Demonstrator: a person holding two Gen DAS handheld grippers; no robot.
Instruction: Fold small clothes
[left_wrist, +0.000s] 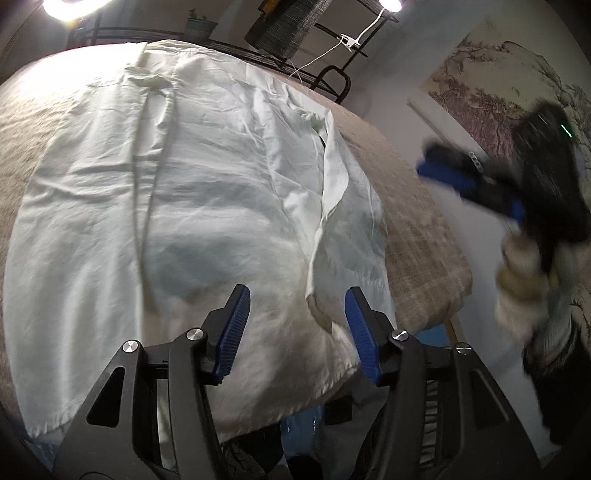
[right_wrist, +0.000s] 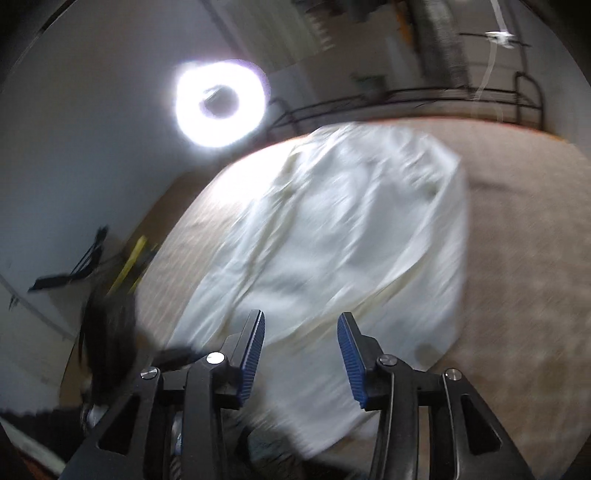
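White shirt spread on the table, both grippers free of it.

The white shirt (left_wrist: 177, 206) lies flat over the beige-covered table (left_wrist: 413, 221), its right side folded inward and its near hem hanging over the near edge. The left gripper (left_wrist: 297, 325) hovers above that near hem, jaws apart with nothing between them. The right gripper (right_wrist: 301, 350), blurred, hangs off the table's right side, jaws also apart and empty.

Pale wall (right_wrist: 74, 147), ring light (right_wrist: 221, 105), black wire rack (left_wrist: 332, 74), landscape painting (left_wrist: 498, 85).
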